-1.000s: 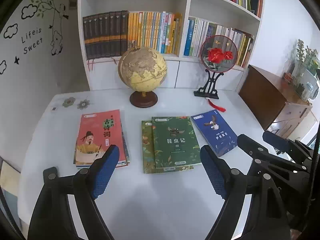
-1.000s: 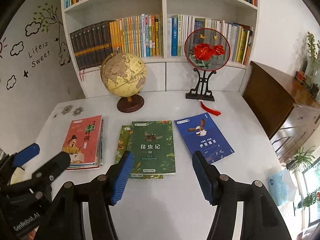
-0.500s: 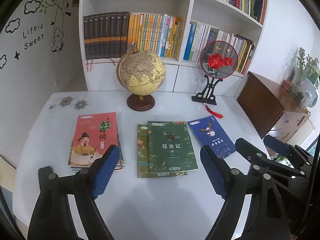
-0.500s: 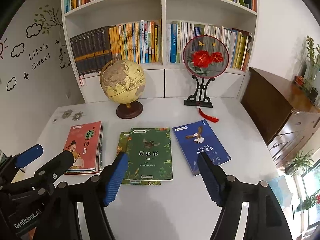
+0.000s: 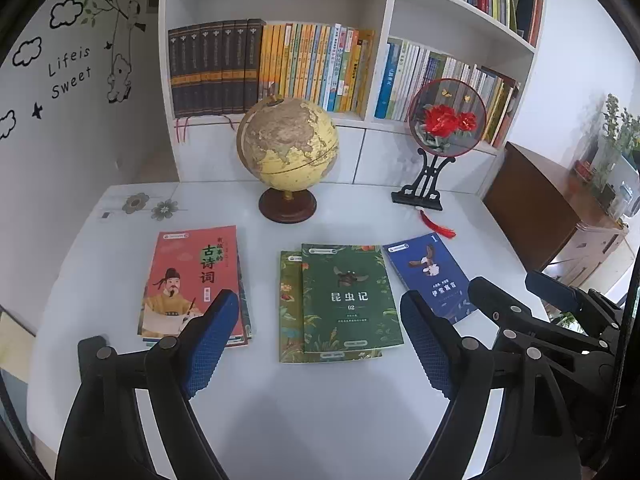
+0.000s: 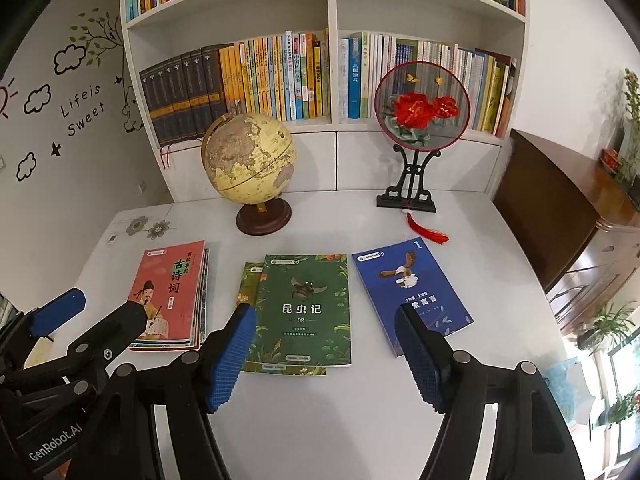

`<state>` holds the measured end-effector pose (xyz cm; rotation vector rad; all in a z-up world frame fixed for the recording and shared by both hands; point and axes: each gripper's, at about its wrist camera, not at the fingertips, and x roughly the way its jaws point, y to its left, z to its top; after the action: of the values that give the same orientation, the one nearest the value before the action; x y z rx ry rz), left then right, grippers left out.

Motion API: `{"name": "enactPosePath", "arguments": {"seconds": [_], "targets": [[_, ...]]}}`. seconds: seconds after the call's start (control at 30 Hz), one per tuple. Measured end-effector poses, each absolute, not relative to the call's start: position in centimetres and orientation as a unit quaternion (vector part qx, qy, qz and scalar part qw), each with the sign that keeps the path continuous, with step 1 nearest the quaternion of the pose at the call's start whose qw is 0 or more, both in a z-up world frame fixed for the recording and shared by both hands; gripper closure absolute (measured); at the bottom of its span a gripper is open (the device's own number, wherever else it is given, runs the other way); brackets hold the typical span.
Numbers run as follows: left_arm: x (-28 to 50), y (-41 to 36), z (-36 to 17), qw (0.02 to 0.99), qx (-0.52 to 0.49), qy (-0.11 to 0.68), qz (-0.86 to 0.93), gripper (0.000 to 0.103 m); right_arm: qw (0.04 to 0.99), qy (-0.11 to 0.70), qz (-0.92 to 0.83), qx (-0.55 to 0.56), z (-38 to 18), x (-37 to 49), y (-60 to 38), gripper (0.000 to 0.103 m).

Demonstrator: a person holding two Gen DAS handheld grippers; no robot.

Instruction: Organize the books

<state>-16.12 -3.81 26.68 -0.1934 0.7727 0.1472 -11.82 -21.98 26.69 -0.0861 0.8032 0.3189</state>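
A globe (image 5: 287, 151) and fan stand (image 6: 420, 136) line the surface's (image 5: 320, 408) far edge; both grippers (left (image 5: 320, 344), right (image 6: 326, 354)) hover empty, jaws apart, the right's having just widened.

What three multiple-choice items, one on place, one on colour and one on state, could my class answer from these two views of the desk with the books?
1. Where does the globe stand?
A. on the desk behind the books
B. on a shelf
C. on the brown cabinet

2. What colour is the cover of the book with the bird?
A. red
B. blue
C. yellow

3. How does the top green book lie?
A. upright against the globe
B. open, pages up
C. closed, flat, overlapping another green book

Answers:
1. A: its round brown base rests on the white desk, beyond the row of books.
2. B: the cover is plain blue, with a "1" in its corner.
3. C: the cover faces up, and the lower book's edge sticks out at its left and near sides.
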Motion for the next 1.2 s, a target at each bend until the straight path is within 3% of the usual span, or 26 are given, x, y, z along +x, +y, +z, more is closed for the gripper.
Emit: {"name": "enactPosePath", "arguments": {"seconds": [0.67, 1.2], "targets": [[-13.1, -3.1, 24.2, 0.905, -0.103, 0.406, 0.076, 0.021, 0.894, 0.417, 0.158, -0.044, 24.2, -9.0, -21.1, 0.033], [-8.7, -1.2, 16.7, 0.881, -0.11, 0.454, 0.078, 0.021, 0.867, 0.465, 0.172, -0.047, 18.1, -4.5, -19.8, 0.033]]}}
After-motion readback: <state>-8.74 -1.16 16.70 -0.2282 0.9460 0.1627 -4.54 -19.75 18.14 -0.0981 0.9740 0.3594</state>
